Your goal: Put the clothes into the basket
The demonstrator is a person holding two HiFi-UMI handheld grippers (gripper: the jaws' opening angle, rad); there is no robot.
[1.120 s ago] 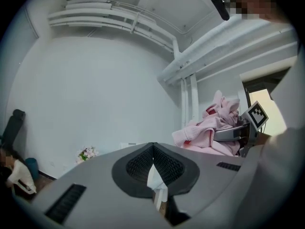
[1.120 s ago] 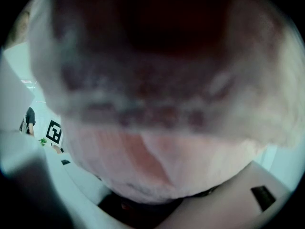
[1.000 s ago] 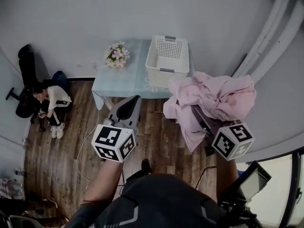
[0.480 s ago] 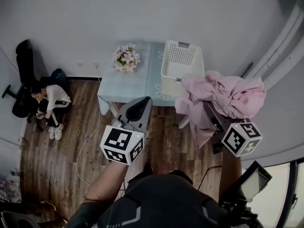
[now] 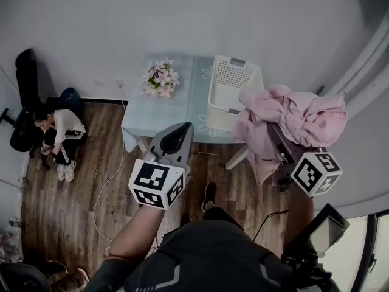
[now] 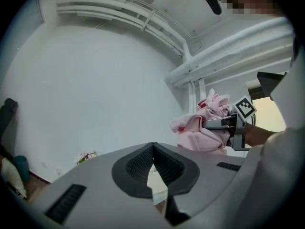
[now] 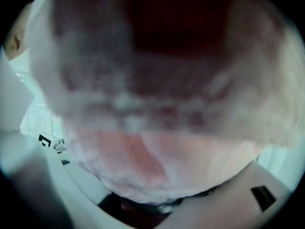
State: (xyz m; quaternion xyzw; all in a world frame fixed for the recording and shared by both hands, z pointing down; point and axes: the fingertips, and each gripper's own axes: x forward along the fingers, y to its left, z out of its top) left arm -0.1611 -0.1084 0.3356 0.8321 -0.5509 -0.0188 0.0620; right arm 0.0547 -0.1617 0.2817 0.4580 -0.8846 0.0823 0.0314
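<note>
Currently our right gripper (image 5: 276, 140) jaws clamp a bundled pink fabric garment (image 5: 307, 117) near the white perforated plastic basket (image 5: 234, 78); left gripper (image 5: 176, 135) jaws together.

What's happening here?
A person holds a gripper in each hand. The right gripper is shut on a bundle of pink clothes, held in the air beside the white basket. The basket stands on the light blue table with nothing visible in it. The left gripper is shut and empty.
</note>
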